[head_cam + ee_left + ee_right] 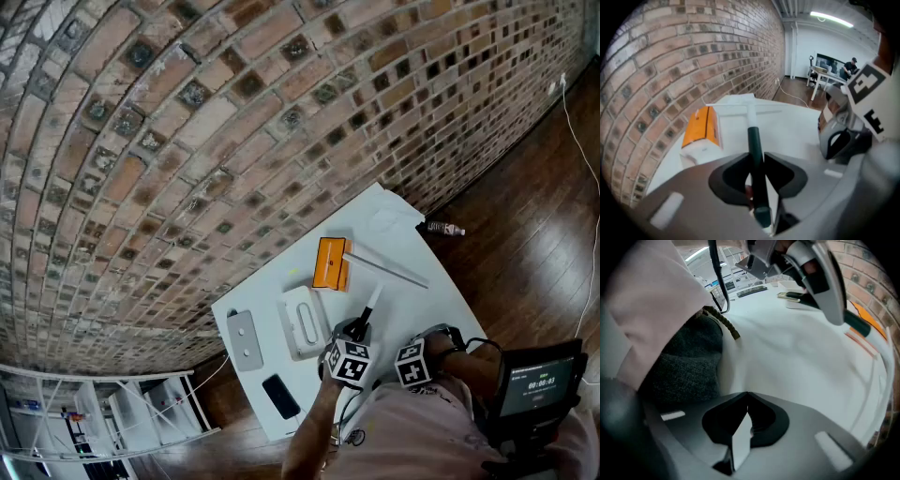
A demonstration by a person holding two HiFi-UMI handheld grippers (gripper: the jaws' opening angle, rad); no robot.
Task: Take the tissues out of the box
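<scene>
An orange tissue box [329,263] lies near the middle of the white table [403,309], up against the brick wall side; it also shows in the left gripper view [699,126]. My left gripper [360,327] [756,157] is shut on the dark green handle [754,145] of a white T-shaped tool [385,268], whose crossbar lies just right of the box. My right gripper [427,343] [746,397] sits beside the left one near the table's front edge, jaws shut with nothing between them. No tissue is visible outside the box.
A white tray [302,322], a grey flat device [243,339] and a black phone [280,396] lie on the table's left part. A small bottle [443,228] lies on the wooden floor. A screen device [538,383] hangs at my right. Shelving [112,412] stands at lower left.
</scene>
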